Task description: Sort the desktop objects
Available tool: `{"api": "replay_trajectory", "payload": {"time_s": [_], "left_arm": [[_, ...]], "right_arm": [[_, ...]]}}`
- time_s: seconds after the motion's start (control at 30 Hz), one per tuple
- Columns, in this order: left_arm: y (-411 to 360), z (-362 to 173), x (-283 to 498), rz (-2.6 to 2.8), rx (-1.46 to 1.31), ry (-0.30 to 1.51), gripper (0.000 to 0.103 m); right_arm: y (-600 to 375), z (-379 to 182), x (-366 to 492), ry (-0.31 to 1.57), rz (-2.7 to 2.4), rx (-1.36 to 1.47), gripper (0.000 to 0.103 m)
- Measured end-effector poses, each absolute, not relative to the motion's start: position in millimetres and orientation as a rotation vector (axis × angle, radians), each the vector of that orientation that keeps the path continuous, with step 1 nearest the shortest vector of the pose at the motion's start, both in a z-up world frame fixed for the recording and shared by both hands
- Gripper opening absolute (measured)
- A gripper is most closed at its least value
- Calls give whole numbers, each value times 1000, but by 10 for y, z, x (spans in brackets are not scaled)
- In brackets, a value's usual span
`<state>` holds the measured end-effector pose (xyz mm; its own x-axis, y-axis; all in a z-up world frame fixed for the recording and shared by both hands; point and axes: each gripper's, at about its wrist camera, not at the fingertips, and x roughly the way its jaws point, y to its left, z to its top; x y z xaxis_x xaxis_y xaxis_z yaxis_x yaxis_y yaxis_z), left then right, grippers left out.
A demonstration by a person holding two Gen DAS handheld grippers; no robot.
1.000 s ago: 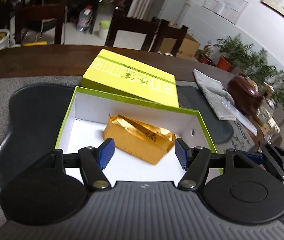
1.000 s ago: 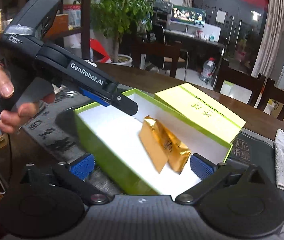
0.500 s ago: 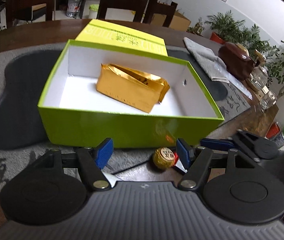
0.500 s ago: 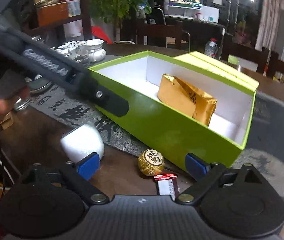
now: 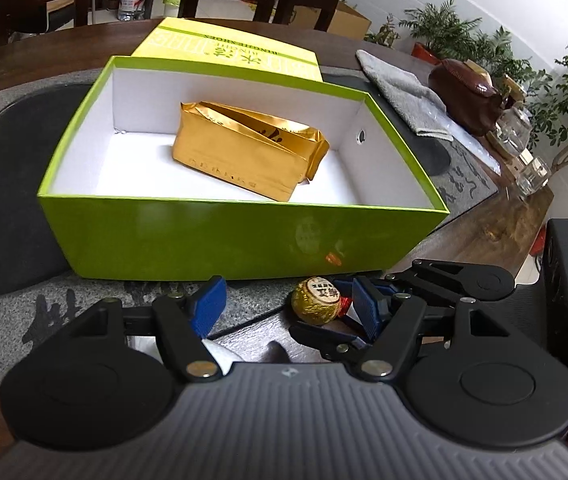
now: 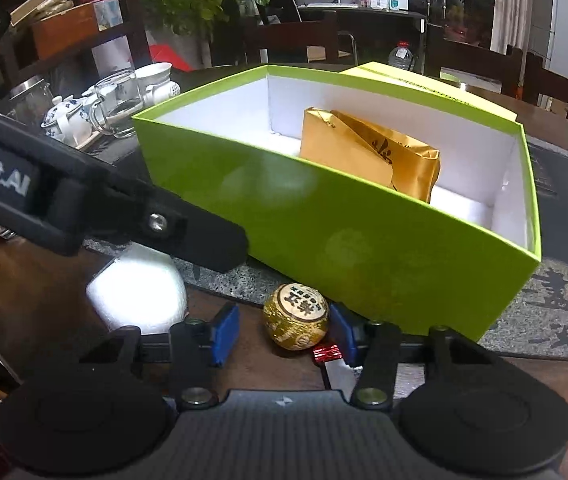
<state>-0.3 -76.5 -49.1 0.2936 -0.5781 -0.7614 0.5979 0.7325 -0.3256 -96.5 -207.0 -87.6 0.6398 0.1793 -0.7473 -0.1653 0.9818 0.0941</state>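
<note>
In the left wrist view, the left gripper (image 5: pixel 286 306) is seen low over the dark wooden surface (image 5: pixel 496 216), its blue-padded fingers (image 5: pixel 209 306) spread wide and holding nothing. A small round ball wrapped in gold foil (image 5: pixel 316 300) rests on the surface toward 1 o'clock of the gap, just before the near wall of the open lime-green cardboard box (image 5: pixel 219 236). A folded gold foil pouch (image 5: pixel 249 150) lies inside the box on its white floor. The yellow-green box lid (image 5: pixel 227 46) lies beyond the box at 12 o'clock, and a grey folded cloth (image 5: pixel 404 92) at 2 o'clock. The right gripper (image 5: pixel 358 312) is seen at 3 o'clock, beside the ball.

In the right wrist view, the right gripper (image 6: pixel 284 334) is shown with its fingers (image 6: pixel 225 334) open, either side of the foil ball (image 6: pixel 296 322); whether the pads touch it cannot be told. A white rounded object (image 6: pixel 137 294) sits at 10 o'clock, the box (image 6: pixel 344 236) at 12 o'clock.
</note>
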Motion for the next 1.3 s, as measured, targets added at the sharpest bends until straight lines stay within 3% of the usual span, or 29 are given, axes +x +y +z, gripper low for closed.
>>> {"api": "replay_trajectory", "payload": {"time_s": [0.3,0.5,0.8,1.07,1.3], "left_arm": [[-1015,-710,87,-825,53,1083,68],[-1103,-854,130,-840,51,1136,68],[-1099,-926,165,-856,33,1180,57],[-937,-584,74,-908,-23,1129,49],[-906,-45,155,-930,-68,999,49]], "right_arm": [[-2095,-921,-967,855,193,36,38],[-2120,-923,-967,842,206,45,37],[-2093,-896,-1011,814,229,39,37],[-2049,-592,-1146,746,263,5,37],[-2069,-88,-1100,639,268,-66,37]]}}
